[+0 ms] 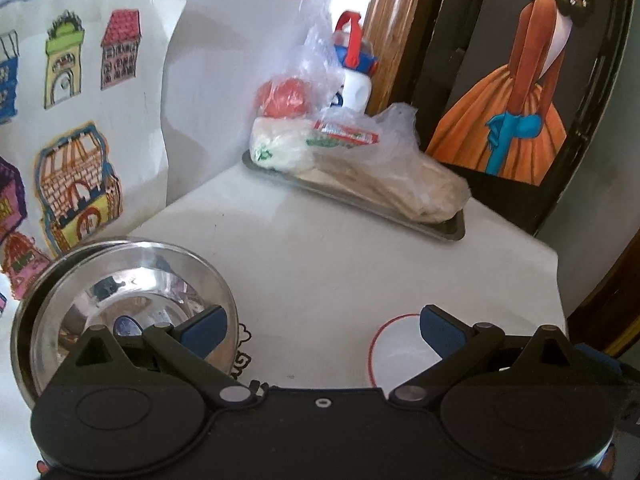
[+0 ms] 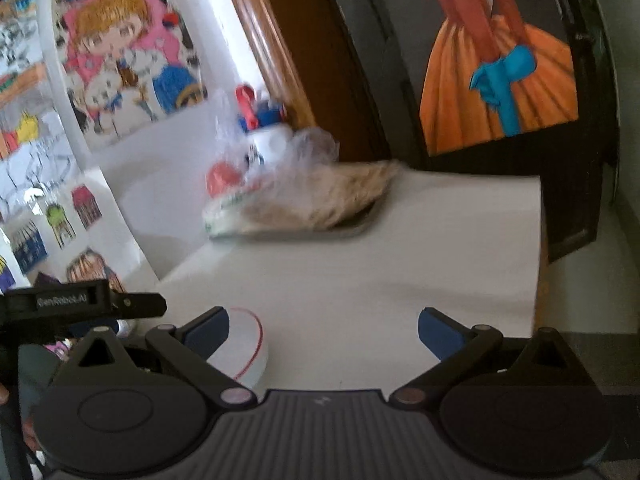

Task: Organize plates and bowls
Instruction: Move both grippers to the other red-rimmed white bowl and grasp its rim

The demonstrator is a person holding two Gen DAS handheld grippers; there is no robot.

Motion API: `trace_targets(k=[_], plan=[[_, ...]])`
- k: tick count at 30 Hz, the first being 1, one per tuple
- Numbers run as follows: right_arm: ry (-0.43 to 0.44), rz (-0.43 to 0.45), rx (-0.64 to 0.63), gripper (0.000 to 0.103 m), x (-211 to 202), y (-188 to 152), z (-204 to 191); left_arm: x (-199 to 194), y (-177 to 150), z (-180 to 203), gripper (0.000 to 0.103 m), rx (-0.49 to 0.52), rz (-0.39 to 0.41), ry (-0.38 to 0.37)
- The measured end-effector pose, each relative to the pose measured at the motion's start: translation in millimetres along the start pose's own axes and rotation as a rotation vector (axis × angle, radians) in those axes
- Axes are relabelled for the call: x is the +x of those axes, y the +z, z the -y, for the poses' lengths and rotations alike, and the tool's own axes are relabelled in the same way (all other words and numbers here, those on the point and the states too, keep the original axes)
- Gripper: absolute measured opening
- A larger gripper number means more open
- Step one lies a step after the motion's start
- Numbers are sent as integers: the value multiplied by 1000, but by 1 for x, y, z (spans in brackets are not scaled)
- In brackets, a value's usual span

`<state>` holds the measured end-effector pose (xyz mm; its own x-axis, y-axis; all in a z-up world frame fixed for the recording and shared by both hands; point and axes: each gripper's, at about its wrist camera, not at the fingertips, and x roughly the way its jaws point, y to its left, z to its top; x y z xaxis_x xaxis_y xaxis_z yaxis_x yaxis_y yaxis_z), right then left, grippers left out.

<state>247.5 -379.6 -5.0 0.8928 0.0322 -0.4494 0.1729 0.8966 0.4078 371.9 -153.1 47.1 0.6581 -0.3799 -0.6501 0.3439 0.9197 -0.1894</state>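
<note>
A shiny steel bowl (image 1: 120,296) sits nested on a steel plate at the near left of the white table (image 1: 328,248). A white bowl with a red rim (image 1: 396,352) sits at the near right, partly behind my right finger. My left gripper (image 1: 322,330) is open and empty, above the table between the two bowls. In the right wrist view the white red-rimmed bowl (image 2: 244,344) lies by the left finger of my right gripper (image 2: 324,328), which is open and empty. The left gripper's body (image 2: 80,304) shows at the left edge.
A metal tray (image 1: 448,230) with bagged bread, a red item in plastic and a white bottle with a red cap (image 1: 356,72) stands at the table's back. Drawings cover the wall at left. A dark framed painting (image 1: 516,92) leans at the right. The table's right edge (image 2: 538,264) drops off.
</note>
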Motion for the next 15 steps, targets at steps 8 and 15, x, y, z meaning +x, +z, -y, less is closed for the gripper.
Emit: trace_targets(k=[8, 15], plan=[[21, -69, 14, 103, 19, -3, -4, 13, -3, 0, 102, 24, -38, -13], [23, -100, 11, 103, 28, -5, -7, 4, -4, 7, 102, 48, -14, -18]])
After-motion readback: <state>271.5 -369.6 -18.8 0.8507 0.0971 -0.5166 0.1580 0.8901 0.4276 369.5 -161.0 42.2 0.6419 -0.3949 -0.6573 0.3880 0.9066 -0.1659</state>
